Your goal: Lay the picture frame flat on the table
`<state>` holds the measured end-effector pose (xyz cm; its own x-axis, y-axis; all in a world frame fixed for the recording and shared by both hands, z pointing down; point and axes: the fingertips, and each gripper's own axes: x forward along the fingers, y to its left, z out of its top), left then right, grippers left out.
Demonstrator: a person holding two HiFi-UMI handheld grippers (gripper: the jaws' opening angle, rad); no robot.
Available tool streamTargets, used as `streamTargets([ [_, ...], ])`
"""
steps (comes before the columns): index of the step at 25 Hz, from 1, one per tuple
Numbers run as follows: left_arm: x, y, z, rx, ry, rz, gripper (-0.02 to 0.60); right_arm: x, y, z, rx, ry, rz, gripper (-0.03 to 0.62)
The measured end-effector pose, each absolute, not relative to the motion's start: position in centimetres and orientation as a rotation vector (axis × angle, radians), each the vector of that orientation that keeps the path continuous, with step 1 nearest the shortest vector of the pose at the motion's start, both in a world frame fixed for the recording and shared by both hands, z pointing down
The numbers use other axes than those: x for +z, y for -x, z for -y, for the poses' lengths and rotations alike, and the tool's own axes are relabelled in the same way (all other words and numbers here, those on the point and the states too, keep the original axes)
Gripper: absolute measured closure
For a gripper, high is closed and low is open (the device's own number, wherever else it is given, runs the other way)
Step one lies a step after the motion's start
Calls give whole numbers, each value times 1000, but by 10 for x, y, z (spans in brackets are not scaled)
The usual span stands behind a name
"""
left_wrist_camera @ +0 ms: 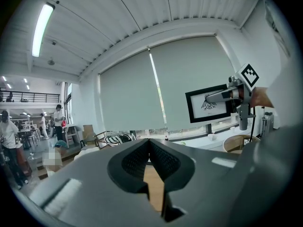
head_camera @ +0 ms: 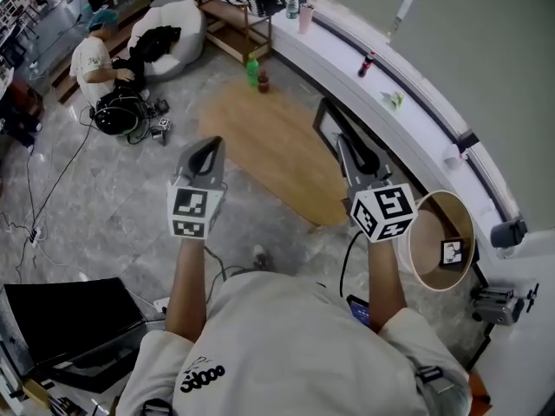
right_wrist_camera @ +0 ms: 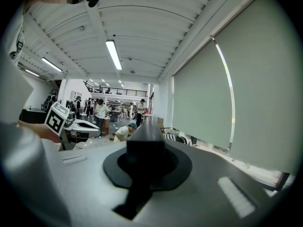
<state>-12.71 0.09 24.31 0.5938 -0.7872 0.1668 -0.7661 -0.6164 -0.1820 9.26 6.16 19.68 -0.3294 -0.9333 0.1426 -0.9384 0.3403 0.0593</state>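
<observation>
The picture frame (left_wrist_camera: 210,105), black-edged with a white print, is held up in the air, upright. My right gripper (left_wrist_camera: 214,97) is shut on its right edge. In the head view the frame (head_camera: 328,118) shows edge-on above the right end of the oval wooden table (head_camera: 277,159), with the right gripper (head_camera: 349,152) clamped on it. In the right gripper view its dark edge (right_wrist_camera: 143,134) runs up between the closed jaws. My left gripper (head_camera: 208,150) hovers to the left over the table's near edge, its jaws together and nothing in them.
Two bottles (head_camera: 254,70) stand at the table's far end. A round wooden side table (head_camera: 434,232) with a small frame on it stands at the right. A white ledge (head_camera: 347,55) runs along the window. A person (head_camera: 94,55) crouches by a white beanbag (head_camera: 178,20).
</observation>
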Motion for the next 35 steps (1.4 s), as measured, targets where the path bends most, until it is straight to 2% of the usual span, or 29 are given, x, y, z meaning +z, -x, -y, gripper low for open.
streamTargets([
  [14, 259, 139, 75, -400, 2790, -1213, 572, 214, -71, 10, 140, -1776, 2376, 580],
  [23, 289, 132, 120, -471, 2828, -1249, 572, 240, -78, 61, 217, -1720, 2376, 580],
  [35, 331, 110, 217, -585, 2840, -1366, 572, 307, -103, 188, 382, -1576, 2393, 580],
])
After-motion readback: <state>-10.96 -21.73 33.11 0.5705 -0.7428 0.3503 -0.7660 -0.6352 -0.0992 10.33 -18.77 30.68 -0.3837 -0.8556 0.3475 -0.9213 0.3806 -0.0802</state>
